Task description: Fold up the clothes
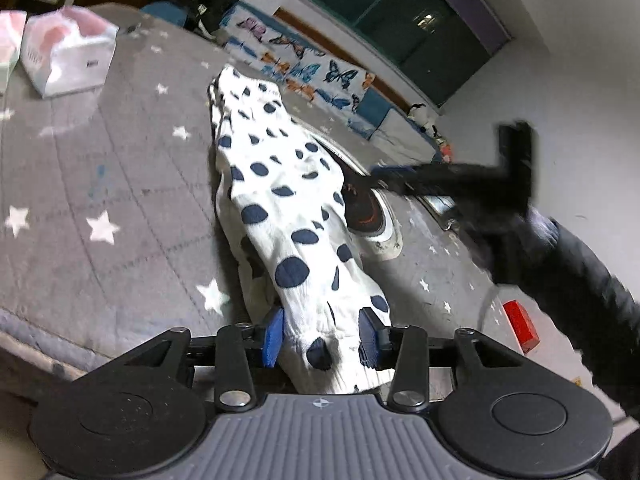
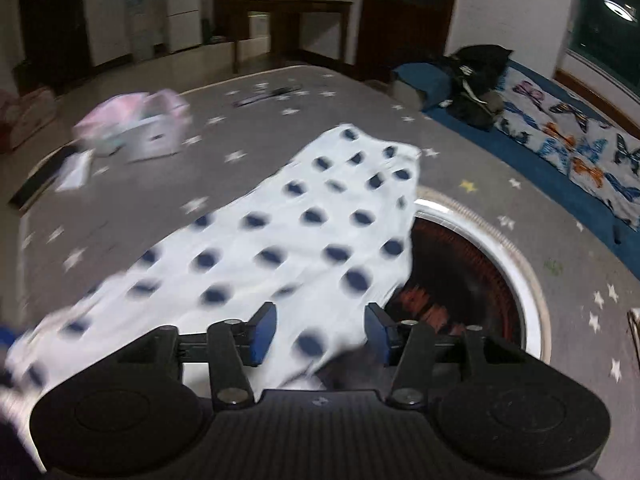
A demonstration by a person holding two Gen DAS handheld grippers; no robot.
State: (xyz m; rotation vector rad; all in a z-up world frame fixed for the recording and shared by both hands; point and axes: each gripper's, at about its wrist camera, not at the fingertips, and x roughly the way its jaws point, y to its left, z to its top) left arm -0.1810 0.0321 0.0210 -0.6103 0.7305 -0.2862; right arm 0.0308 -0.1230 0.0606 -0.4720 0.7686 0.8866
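On the grey star-print bed [image 1: 80, 184], beside its round print [image 2: 528, 280], the spotted garment [image 1: 280, 208] lies folded long — left claw [image 1: 322, 332] and right claw [image 2: 322, 330] both parted, gripping nothing.

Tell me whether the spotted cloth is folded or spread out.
Folded: the spotted cloth lies in a long narrow strip with doubled layers at its edges.

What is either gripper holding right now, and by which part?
Nothing is firmly held. The white fabric garment with navy dots lies between the left gripper, its jaws apart at the near end; the right gripper is open over it.
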